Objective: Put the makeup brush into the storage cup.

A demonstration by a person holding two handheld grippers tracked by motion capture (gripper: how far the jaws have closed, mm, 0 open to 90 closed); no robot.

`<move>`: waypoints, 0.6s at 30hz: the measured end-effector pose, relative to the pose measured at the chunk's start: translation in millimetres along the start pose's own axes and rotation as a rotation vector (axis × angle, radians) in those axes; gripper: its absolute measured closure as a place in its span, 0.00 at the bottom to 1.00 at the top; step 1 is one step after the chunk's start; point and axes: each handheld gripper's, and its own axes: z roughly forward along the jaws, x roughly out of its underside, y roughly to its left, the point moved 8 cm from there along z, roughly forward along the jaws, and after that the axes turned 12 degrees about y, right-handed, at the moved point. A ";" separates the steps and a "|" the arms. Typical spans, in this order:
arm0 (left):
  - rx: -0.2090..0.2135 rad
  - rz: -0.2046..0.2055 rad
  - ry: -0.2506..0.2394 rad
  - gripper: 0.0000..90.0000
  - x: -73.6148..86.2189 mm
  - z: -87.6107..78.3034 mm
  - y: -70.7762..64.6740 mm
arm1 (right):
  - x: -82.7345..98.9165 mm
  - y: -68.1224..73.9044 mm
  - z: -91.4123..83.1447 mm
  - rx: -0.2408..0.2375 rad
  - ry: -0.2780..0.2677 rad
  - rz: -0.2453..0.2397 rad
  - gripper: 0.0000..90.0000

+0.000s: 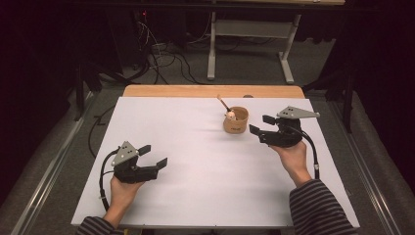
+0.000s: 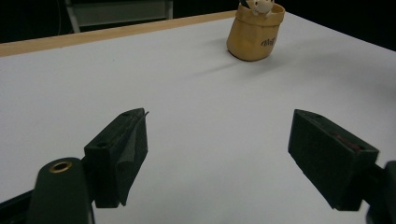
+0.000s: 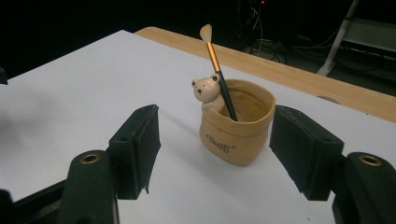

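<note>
Right gripper (image 3: 215,151) sat jaws apart just beside the pot (image 3: 237,122), lined up to reach it; brush (image 3: 218,70) leaned inside. Left gripper (image 1: 151,155) rested near-left, jaws apart, empty.

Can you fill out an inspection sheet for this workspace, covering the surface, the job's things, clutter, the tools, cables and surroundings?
Surface: white sheet over a wooden table, which shows as a strip at the far edge.
Job's things: tan cup upright on the sheet, a small bear figure at its rim, a brush leaning inside with the bristles up.
Clutter: nothing seen.
Tools: left tool open, nothing between the jaws, far from the cup; right tool open, just beside the cup, not touching it.
Cables: one black cable trails from the left tool, another from the right.
Surroundings: dark room, a white desk frame and loose floor wires beyond the table.
</note>
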 end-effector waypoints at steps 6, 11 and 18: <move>0.002 0.006 -0.003 0.23 -0.6 0.2 -0.8 | 4.2 4.0 -4.8 -0.020 -0.012 -0.008 0.38; 0.003 0.001 -0.009 0.23 -0.9 -0.5 -0.8 | 8.8 5.8 -9.5 -0.024 -0.018 -0.005 0.38; 0.003 0.008 -0.004 0.23 -0.9 0.2 -1.4 | 11.4 9.1 -16.3 -0.031 -0.034 -0.010 0.38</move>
